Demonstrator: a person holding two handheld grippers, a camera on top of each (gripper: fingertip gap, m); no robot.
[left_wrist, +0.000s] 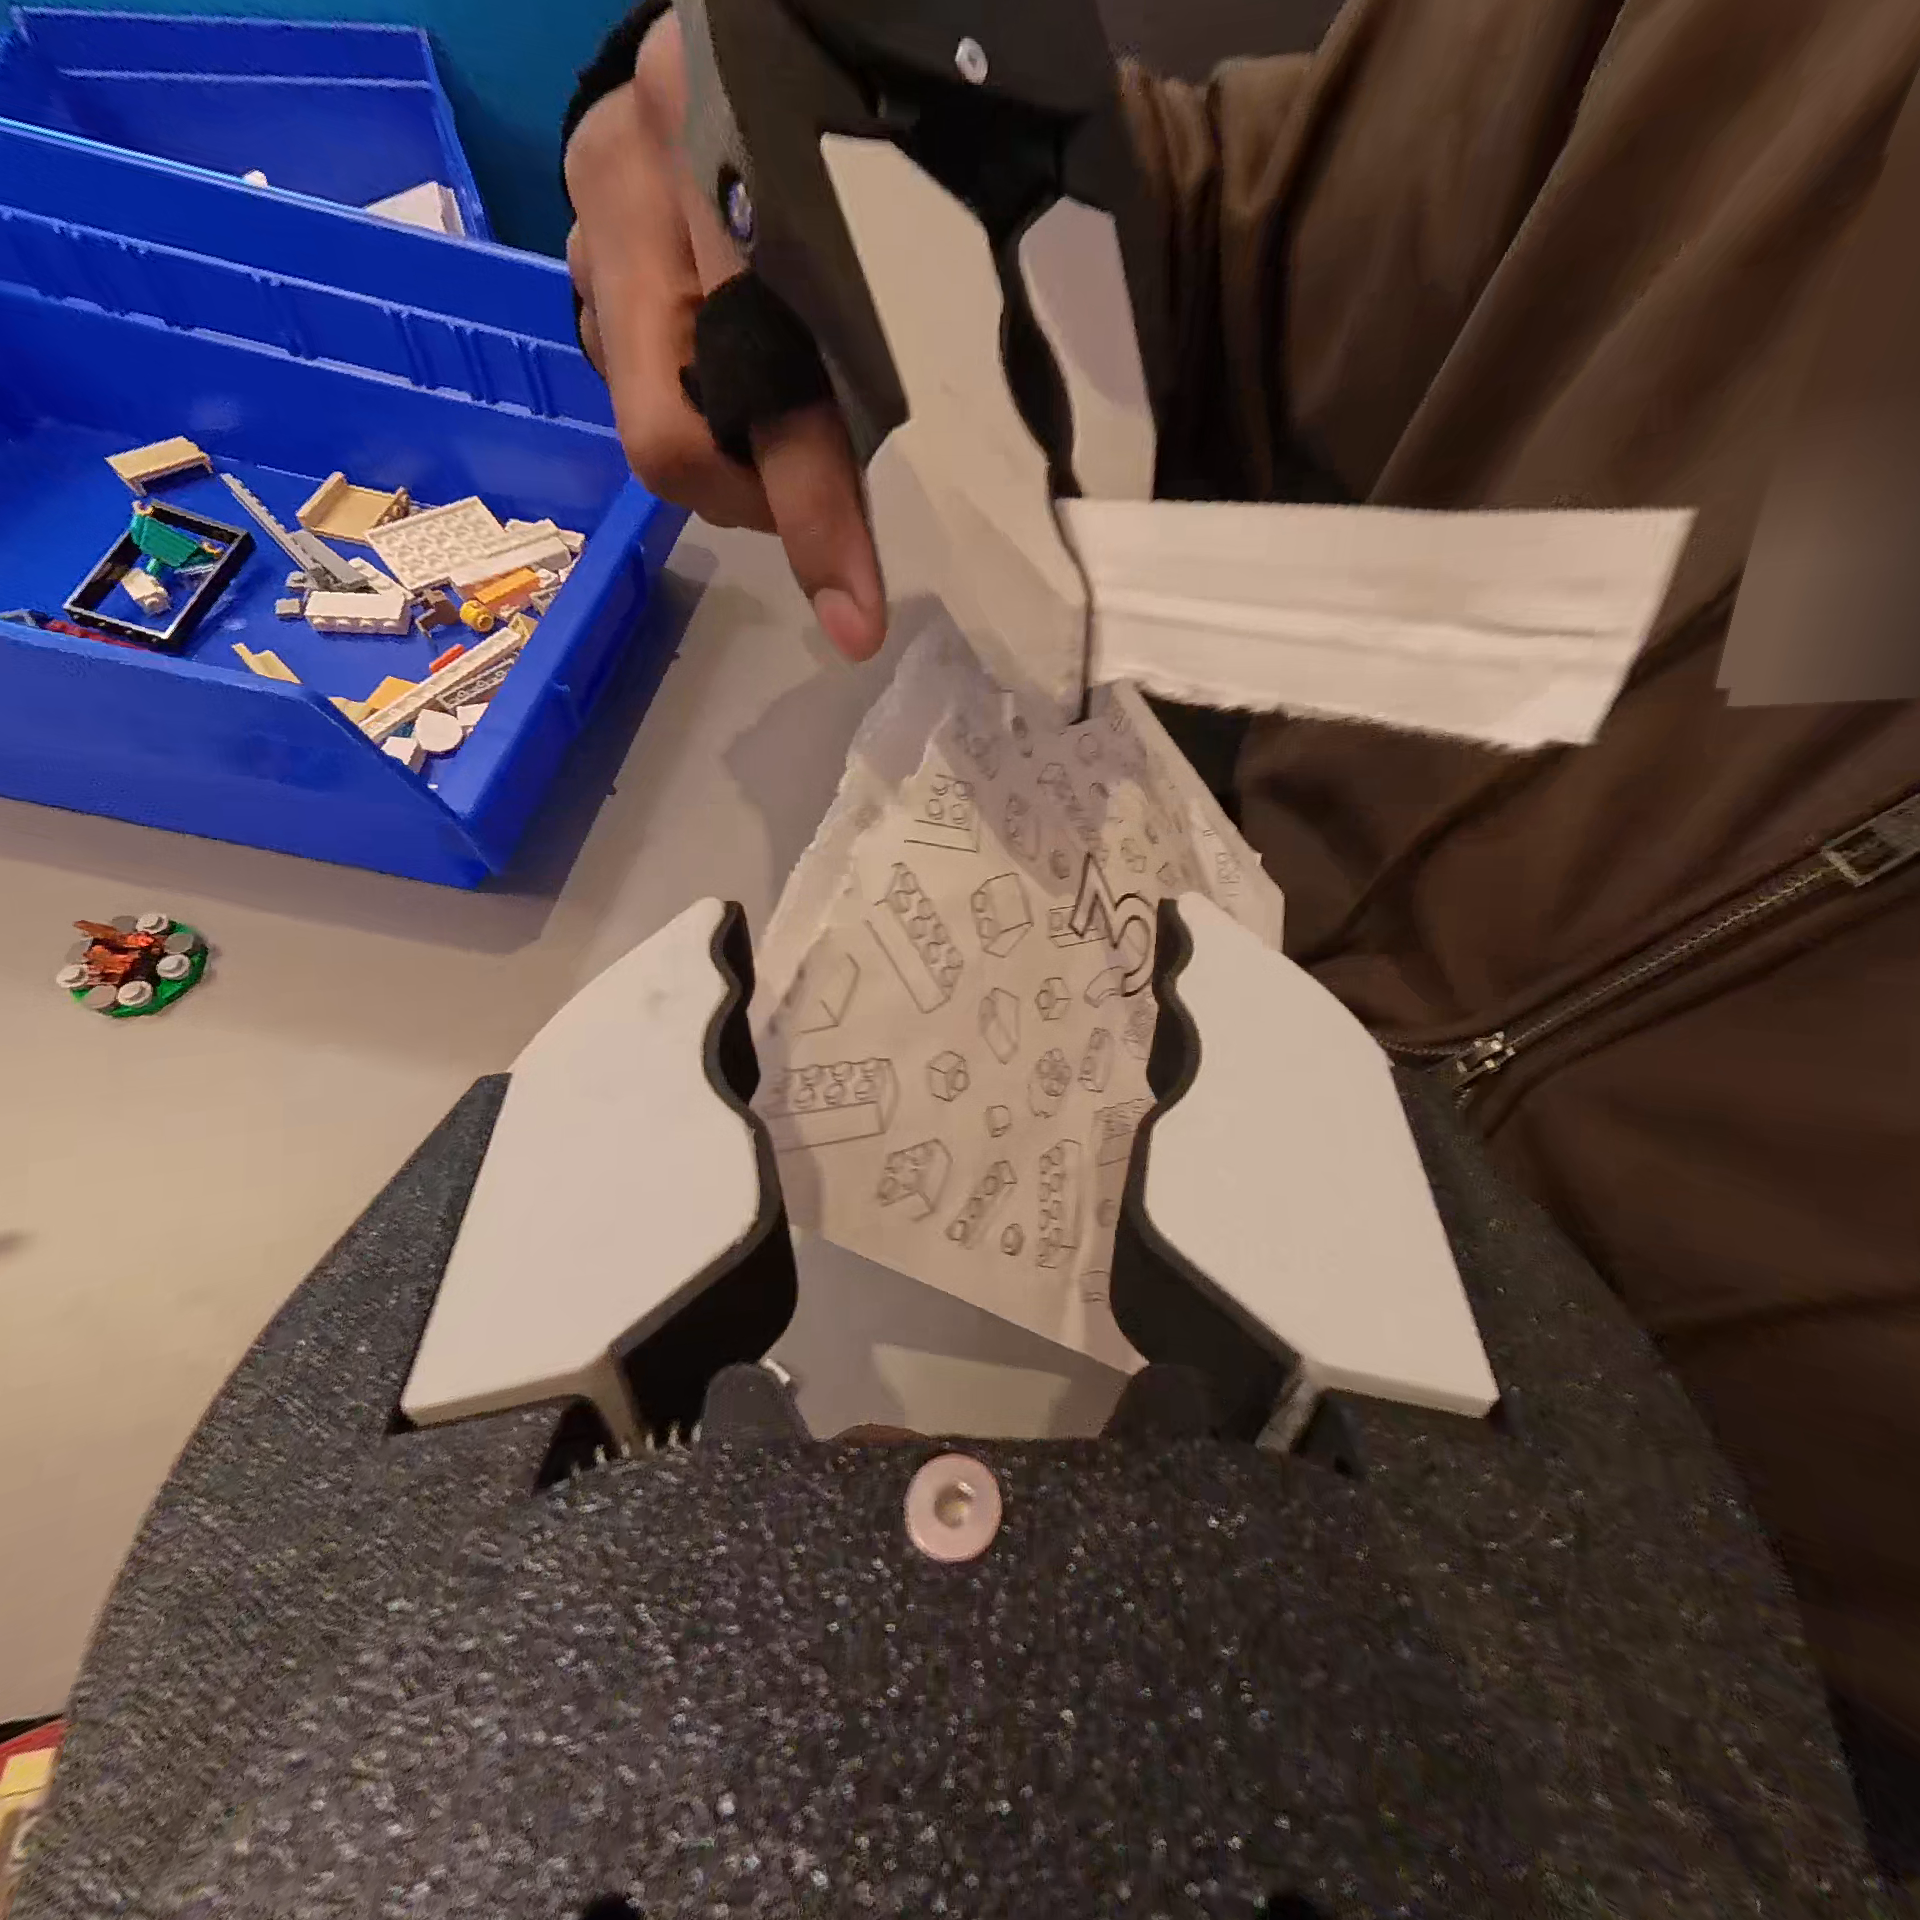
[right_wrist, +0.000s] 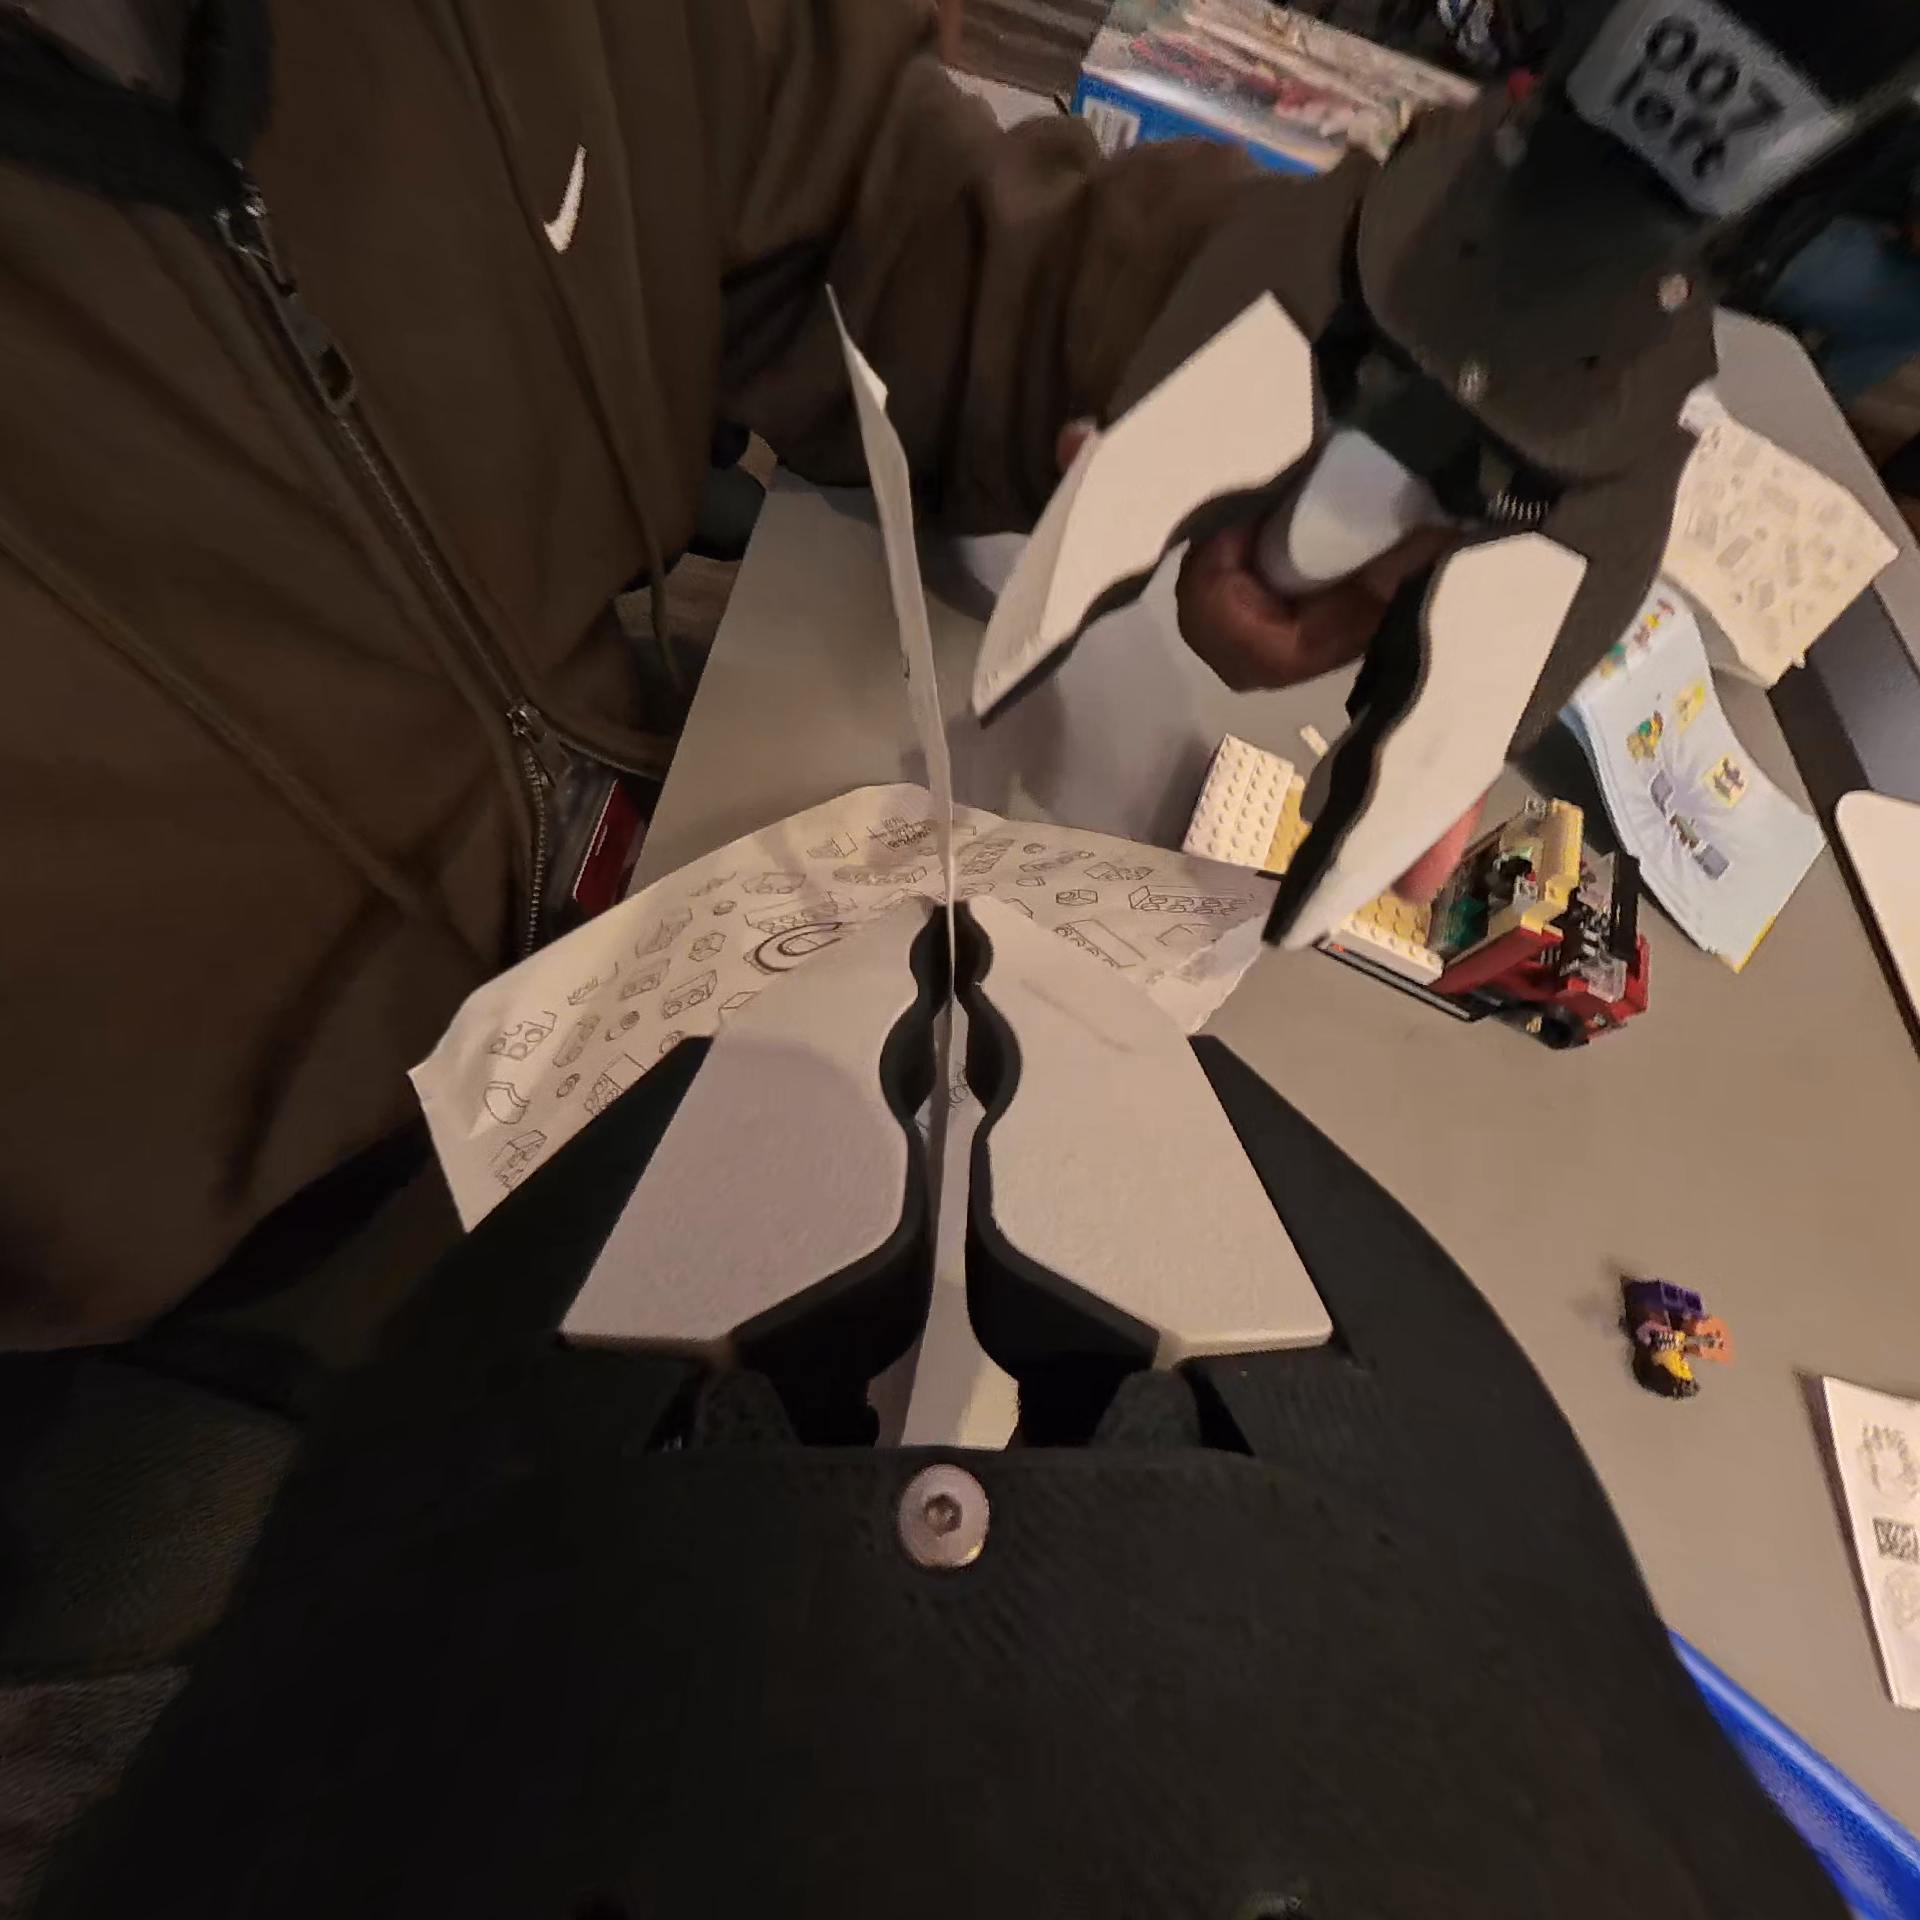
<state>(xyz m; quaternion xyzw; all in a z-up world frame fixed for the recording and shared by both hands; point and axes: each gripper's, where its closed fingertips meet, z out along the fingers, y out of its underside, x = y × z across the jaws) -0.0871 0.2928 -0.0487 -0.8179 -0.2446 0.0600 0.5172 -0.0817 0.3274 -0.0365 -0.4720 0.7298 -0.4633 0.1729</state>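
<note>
Right gripper (right_wrist: 951, 935): jaws closed, pads pinching a torn white paper strip (right_wrist: 904, 540) above the printed paper bag (right_wrist: 644, 987). Left gripper (left_wrist: 951, 935): jaws wide apart, bag between them, pads not pressing. Grey table (right_wrist: 1351, 1195) lies mostly bare beyond; blue bin (left_wrist: 260, 748) stands left.

Both grippers: speckled black bodies, pale grey wavy-edged fingers with black pads, one silver screw at centre of left gripper (left_wrist: 948, 997) and right gripper (right_wrist: 951, 925). Person wears a brown zip jacket (left_wrist: 1558, 416) and black fingerless glove (left_wrist: 748, 364).
</note>
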